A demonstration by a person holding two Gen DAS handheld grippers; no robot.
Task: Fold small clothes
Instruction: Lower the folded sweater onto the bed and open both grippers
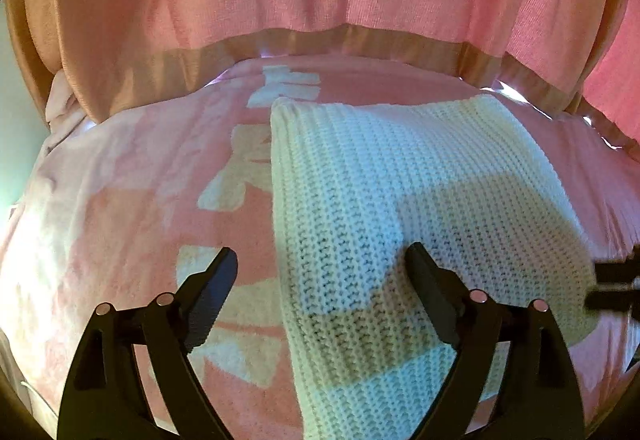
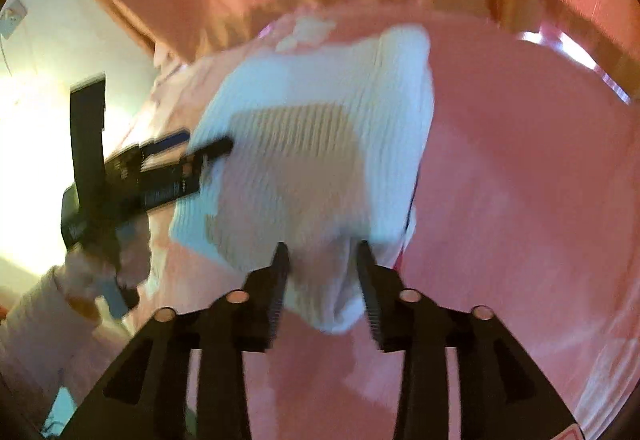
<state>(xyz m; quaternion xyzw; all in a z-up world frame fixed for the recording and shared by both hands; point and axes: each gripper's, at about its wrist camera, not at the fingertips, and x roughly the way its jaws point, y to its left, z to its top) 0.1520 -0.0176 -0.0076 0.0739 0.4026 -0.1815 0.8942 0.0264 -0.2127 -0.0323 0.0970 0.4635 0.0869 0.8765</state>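
A pink blanket (image 1: 120, 200) covers the surface. On it lies the folded white knit garment (image 1: 400, 180). The left gripper (image 1: 320, 260) hangs wide apart above the garment's left edge, gripping nothing. The right gripper (image 2: 322, 252) stands partly apart, a bunched corner of the garment between its 2 fingers; the blur hides contact.

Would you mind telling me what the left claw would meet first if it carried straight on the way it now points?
Most likely the white chunky-knit folded garment: the open left claw straddles its left edge, with the pink patterned blanket beneath. Depth is hard to judge here.
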